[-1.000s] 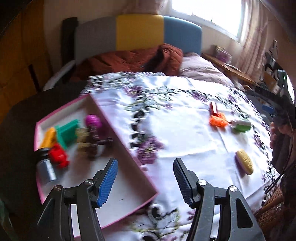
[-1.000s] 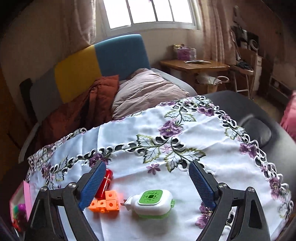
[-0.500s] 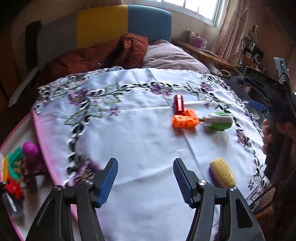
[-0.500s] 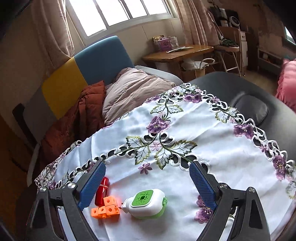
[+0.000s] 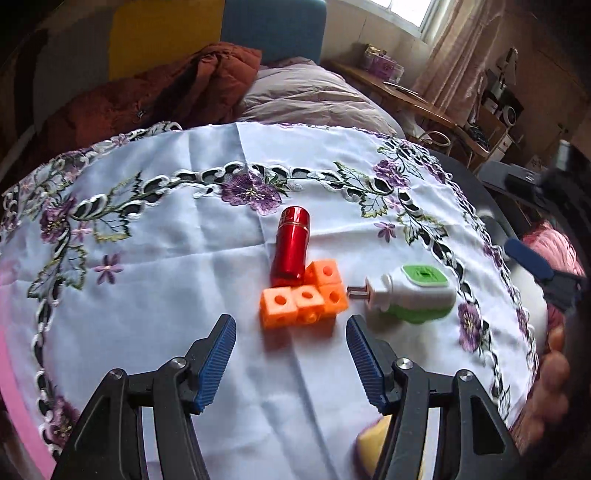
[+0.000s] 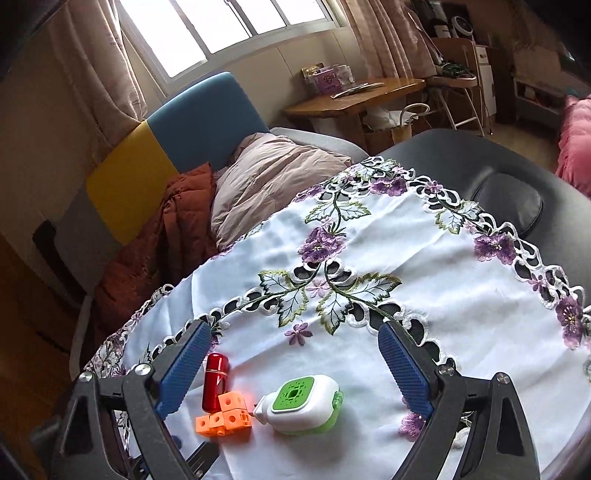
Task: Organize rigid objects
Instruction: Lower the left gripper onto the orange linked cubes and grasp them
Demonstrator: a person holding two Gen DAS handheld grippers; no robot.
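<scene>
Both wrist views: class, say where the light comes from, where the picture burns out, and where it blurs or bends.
Right wrist view: daylight enters through the window, whose panes burn out white; straight lines bow toward the edges. Left wrist view: the orange cube block throws a soft shadow toward the camera, the yellow object at the bottom is blurred, and the corners go dark.

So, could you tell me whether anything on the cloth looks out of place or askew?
Nothing is damaged or spilled. The red tube lies on its side, its end against the orange blocks, and the plug-in device lies beside them, prongs toward the blocks.
</scene>
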